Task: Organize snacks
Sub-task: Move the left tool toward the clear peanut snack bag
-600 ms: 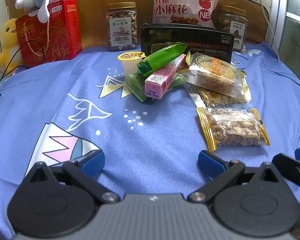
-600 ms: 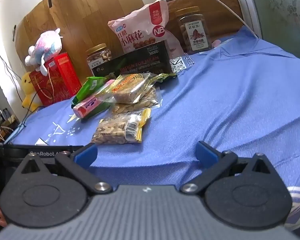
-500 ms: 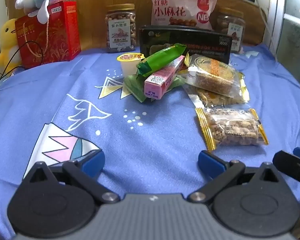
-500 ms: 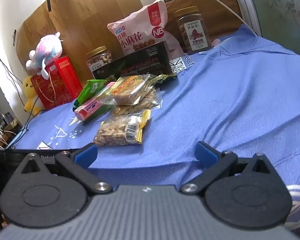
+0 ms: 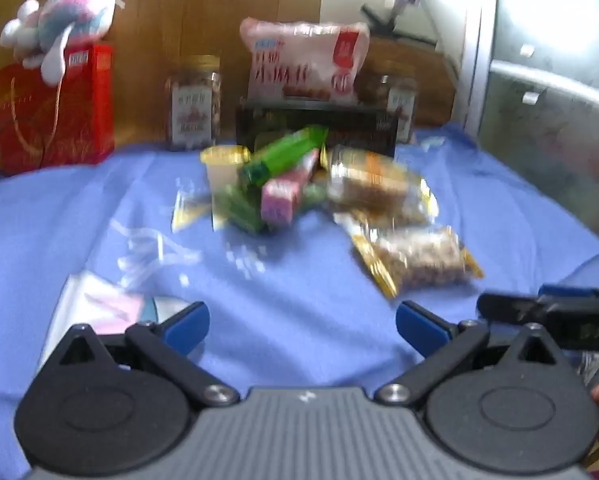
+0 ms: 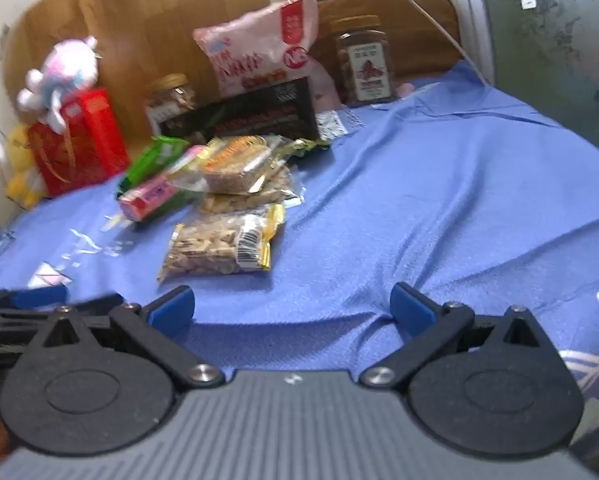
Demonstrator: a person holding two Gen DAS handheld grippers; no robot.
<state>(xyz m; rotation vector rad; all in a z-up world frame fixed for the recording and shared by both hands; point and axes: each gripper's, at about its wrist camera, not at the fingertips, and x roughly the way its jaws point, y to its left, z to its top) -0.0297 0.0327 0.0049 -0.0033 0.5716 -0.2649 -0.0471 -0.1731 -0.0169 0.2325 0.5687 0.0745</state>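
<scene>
A blue cloth point(image 6: 439, 184) covers the surface before a wooden board point(image 6: 171, 20). Your snack pile point(image 6: 219, 184) lies mid-cloth, the peanut packet point(image 6: 219, 244) nearest. Both your left gripper point(image 5: 301, 320) and right gripper point(image 6: 291, 306) are spread wide, empty.

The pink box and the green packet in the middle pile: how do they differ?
The pink box is stiff and square-ended; the green packet is a soft, crinkly wrapper. The pink box sits nearer the grippers, the green packet behind it, closer to the black box. Both are long, narrow snacks lying side by side at the same slant on the blue cloth.
</scene>
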